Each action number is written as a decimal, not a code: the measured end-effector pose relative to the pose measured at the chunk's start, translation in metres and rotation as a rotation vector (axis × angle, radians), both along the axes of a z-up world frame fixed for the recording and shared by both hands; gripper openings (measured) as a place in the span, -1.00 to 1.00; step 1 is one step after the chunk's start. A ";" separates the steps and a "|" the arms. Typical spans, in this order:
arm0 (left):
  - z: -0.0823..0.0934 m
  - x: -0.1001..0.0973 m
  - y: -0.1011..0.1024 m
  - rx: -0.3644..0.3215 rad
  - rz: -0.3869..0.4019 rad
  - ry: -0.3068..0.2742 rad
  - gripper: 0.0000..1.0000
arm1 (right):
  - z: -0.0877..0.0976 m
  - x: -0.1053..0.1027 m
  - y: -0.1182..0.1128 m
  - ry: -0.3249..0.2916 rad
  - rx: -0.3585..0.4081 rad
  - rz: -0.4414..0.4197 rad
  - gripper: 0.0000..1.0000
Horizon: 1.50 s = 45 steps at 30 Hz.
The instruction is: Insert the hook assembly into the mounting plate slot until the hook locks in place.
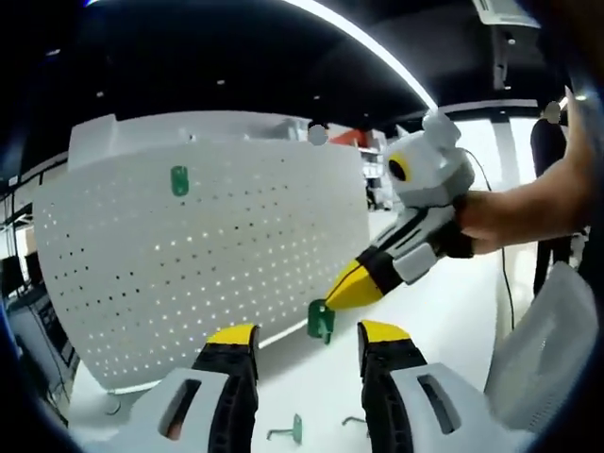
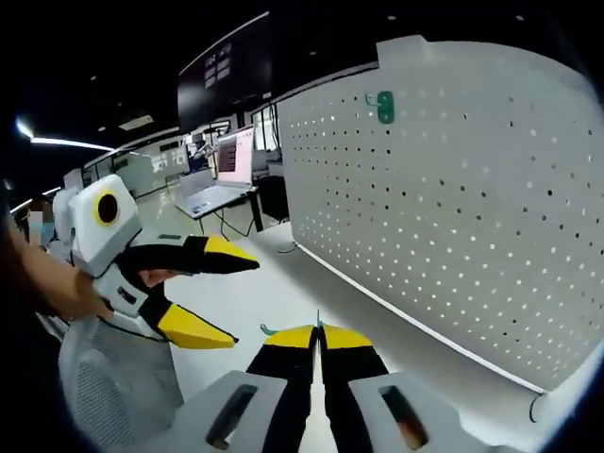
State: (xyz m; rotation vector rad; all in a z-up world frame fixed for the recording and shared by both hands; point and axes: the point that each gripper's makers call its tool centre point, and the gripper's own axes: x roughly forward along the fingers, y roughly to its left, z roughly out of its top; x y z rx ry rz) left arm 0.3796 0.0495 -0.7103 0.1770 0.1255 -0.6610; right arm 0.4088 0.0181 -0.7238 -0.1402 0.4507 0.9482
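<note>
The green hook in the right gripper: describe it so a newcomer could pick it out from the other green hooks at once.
Start at the white perforated board standing on the white table. Near its lower right edge, the right gripper comes in from the right, its yellow tips closed on a green hook. Unlike the green hook already mounted high on the board and the one lying on the table, it is held off the table.

Both views face 1 shared pegboard (image 1: 198,255) — near, low over table (image 1: 444,330)
</note>
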 end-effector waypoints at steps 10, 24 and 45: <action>-0.007 0.007 -0.015 0.089 -0.045 -0.029 -0.44 | 0.006 -0.006 0.002 0.039 0.035 -0.003 -0.99; -0.009 0.009 -0.025 0.118 -0.085 -0.055 -0.78 | 0.008 -0.012 0.005 0.094 0.067 -0.004 -0.99; -0.012 0.010 -0.026 0.129 -0.082 -0.059 -0.91 | 0.010 -0.013 0.005 0.130 0.099 -0.010 -1.00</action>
